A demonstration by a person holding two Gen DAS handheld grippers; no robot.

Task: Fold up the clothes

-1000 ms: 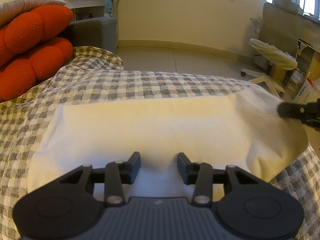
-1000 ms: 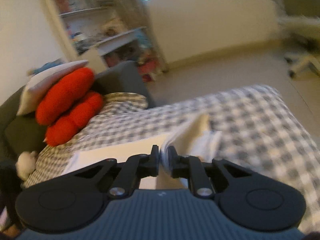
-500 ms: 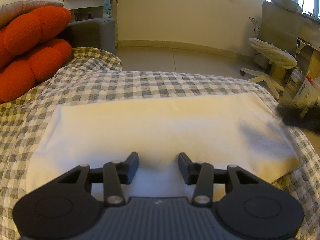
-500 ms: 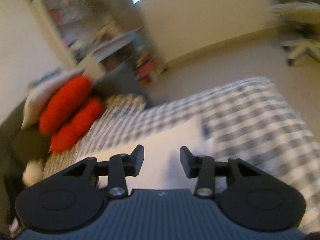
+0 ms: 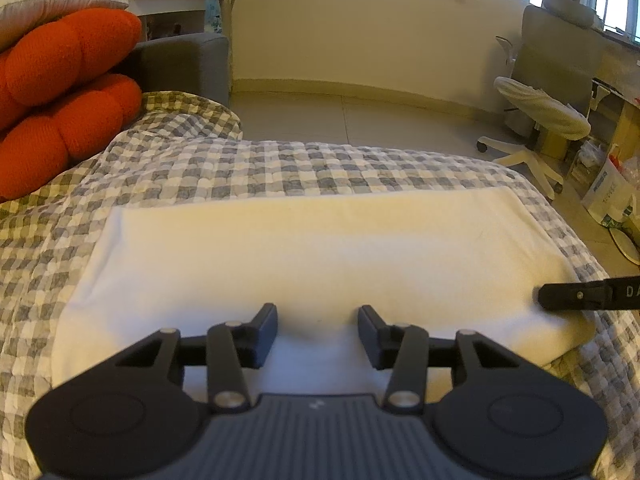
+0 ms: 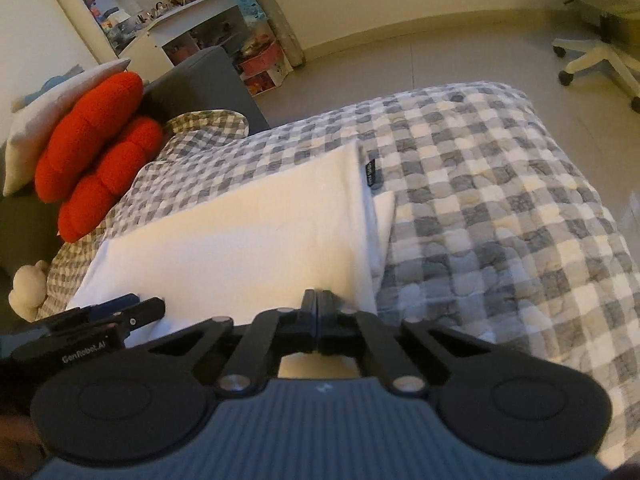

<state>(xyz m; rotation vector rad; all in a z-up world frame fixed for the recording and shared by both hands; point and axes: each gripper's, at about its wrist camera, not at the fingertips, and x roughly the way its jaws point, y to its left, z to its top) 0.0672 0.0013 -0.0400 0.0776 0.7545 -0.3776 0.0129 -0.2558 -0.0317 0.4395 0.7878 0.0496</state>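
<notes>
- White garment (image 5: 320, 256) lies flat as a long folded strip across the checked bedcover (image 5: 280, 164), with its right end stepped: in the right wrist view a lower layer and a small black label (image 6: 371, 174) stick out past the top layer.
- Right gripper (image 6: 317, 300) sits over the near right corner with its jaws pressed together; I cannot tell if any cloth is caught between them.
- Left gripper (image 5: 317, 320) hangs over the near edge around the middle, jaws spread, with nothing between them.
- To do this step well, I judge both layers at the right end must be pinched together, so the lower one is not left behind.
- Left jaws should close on the near edge as an anchor before the right end is carried left.
- Keep the fold line square to the long edges; orange cushions (image 5: 60, 92) at far left are well clear.
</notes>
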